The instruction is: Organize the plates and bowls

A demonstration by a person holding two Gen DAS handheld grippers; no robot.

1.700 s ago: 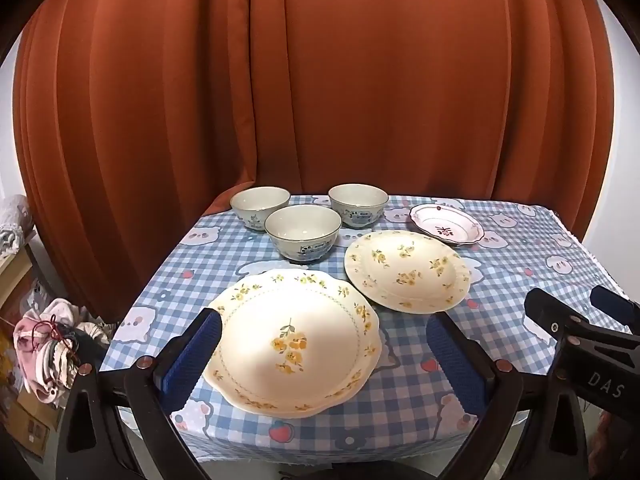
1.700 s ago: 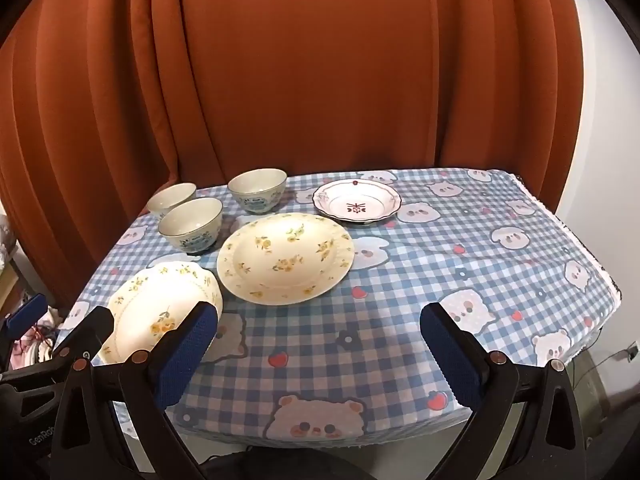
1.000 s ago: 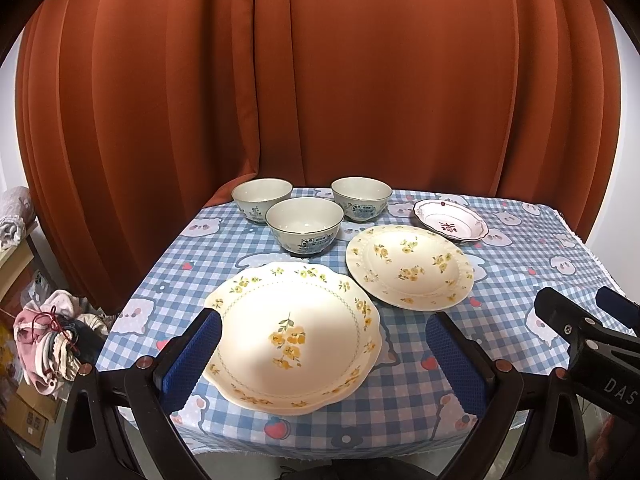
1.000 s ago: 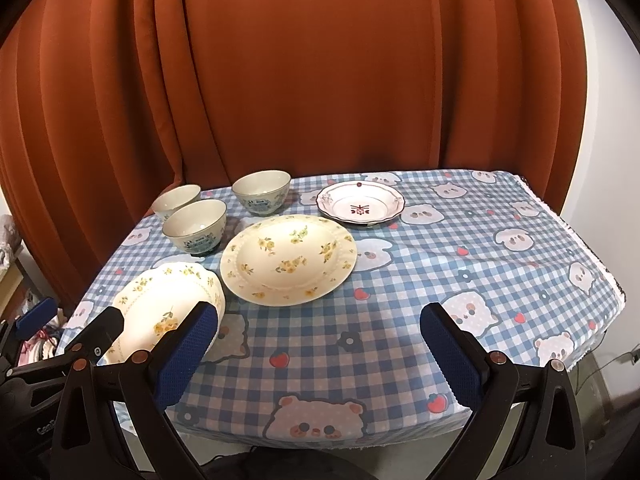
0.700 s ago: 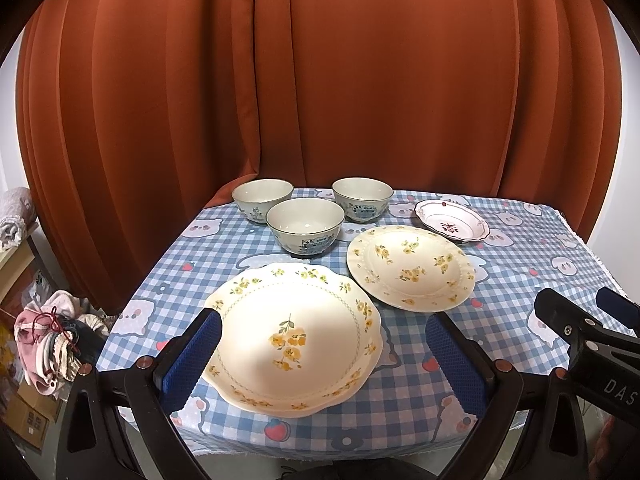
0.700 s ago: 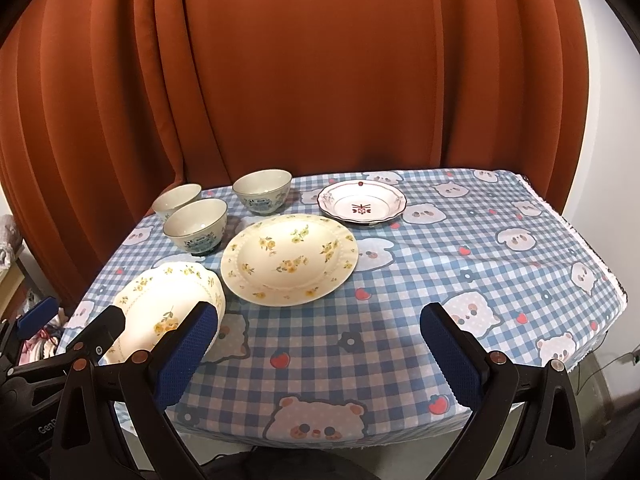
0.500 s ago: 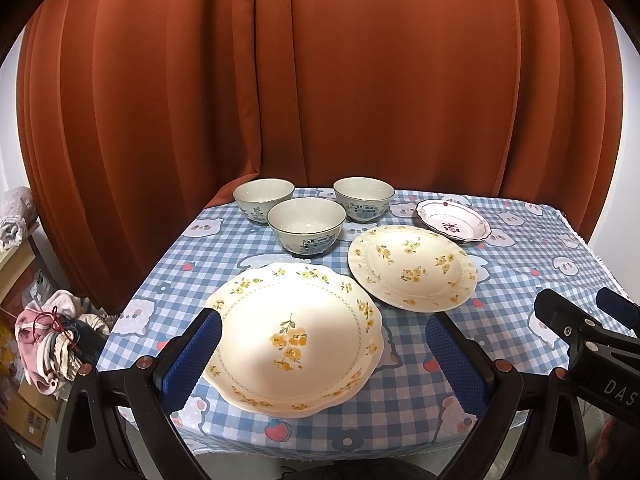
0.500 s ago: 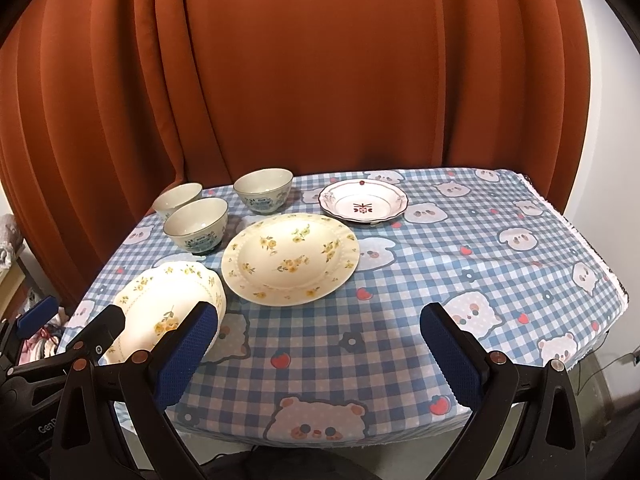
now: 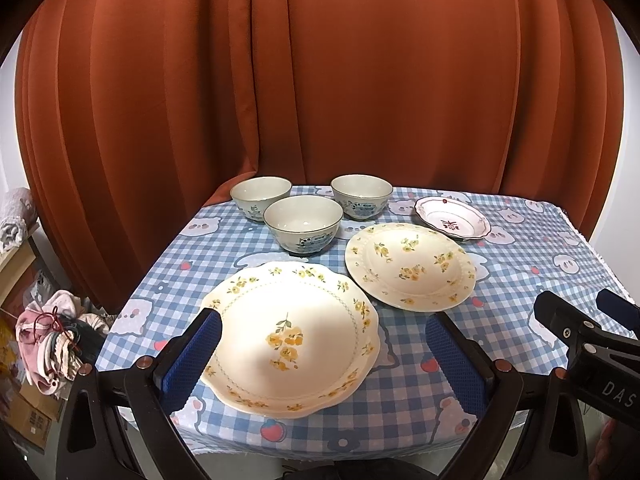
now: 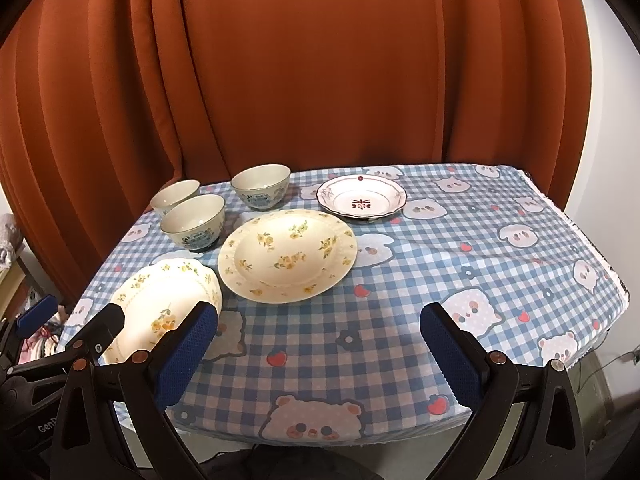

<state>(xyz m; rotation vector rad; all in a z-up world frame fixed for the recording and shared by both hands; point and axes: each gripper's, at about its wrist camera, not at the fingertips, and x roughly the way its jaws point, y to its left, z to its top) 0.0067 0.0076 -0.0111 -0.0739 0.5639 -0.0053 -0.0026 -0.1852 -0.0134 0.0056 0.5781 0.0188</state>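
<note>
Three plates and three bowls sit on a table with a checked cloth (image 10: 400,320). The big plate (image 9: 290,338) is near, on the left. The round plate (image 9: 410,266) lies just right of it and farther back. The small plate (image 9: 452,222) is far right. The bowls (image 9: 303,229) stand close together at the far left.

They look hard and smooth, so they could slip or break. I think the rim is the best place to grab each one.

The left gripper (image 9: 324,356) is wide open and holds nothing. The right gripper (image 10: 318,350) is wide open and empty too. Both hang at the near edge. A red curtain (image 9: 320,80) is behind.
</note>
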